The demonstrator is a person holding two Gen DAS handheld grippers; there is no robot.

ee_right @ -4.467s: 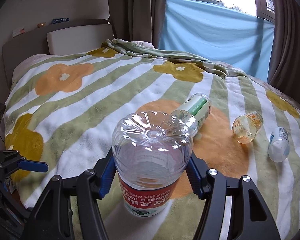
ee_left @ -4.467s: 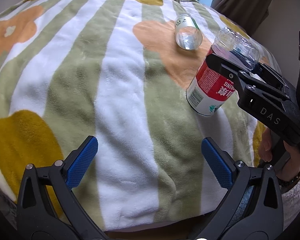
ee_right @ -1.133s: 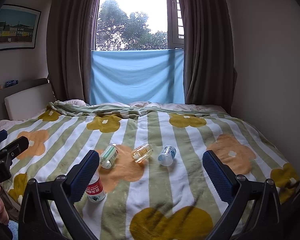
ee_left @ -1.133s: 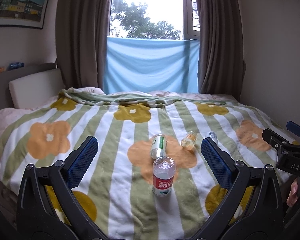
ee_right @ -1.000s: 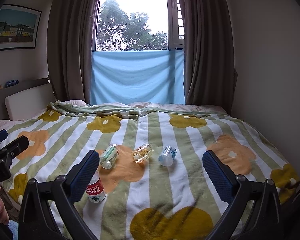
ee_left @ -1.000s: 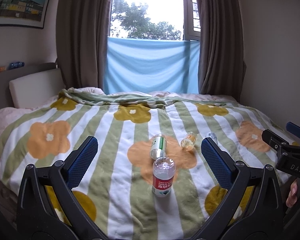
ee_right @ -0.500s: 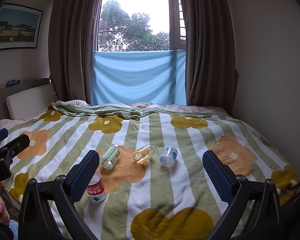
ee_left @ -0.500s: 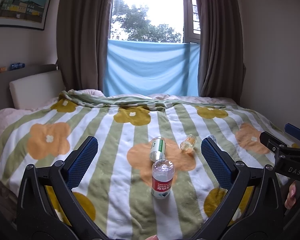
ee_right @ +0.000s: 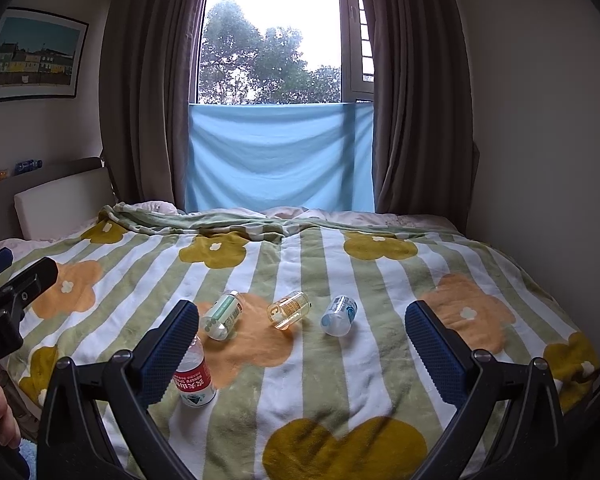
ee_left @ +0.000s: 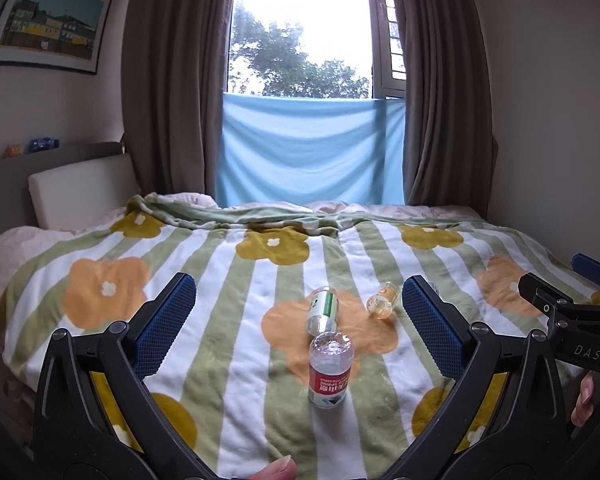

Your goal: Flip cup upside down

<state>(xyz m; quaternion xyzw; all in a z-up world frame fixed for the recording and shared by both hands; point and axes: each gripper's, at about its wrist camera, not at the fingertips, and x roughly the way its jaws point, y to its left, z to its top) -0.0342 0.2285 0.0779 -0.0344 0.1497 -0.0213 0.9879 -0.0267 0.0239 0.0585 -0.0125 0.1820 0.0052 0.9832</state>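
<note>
Red-label cup is stood base-up on the bed, apparently already flipped. Left claw and right claw are held wide open, empty, well back from it.

4.5 s ago the right gripper was clamped on the red-labelled bottle low over the blanket. Now it is let go and drawn back with jaws wide, and the bottle stands alone, base up. The left gripper has also pulled away and lifted, so the window and curtains show.
</note>
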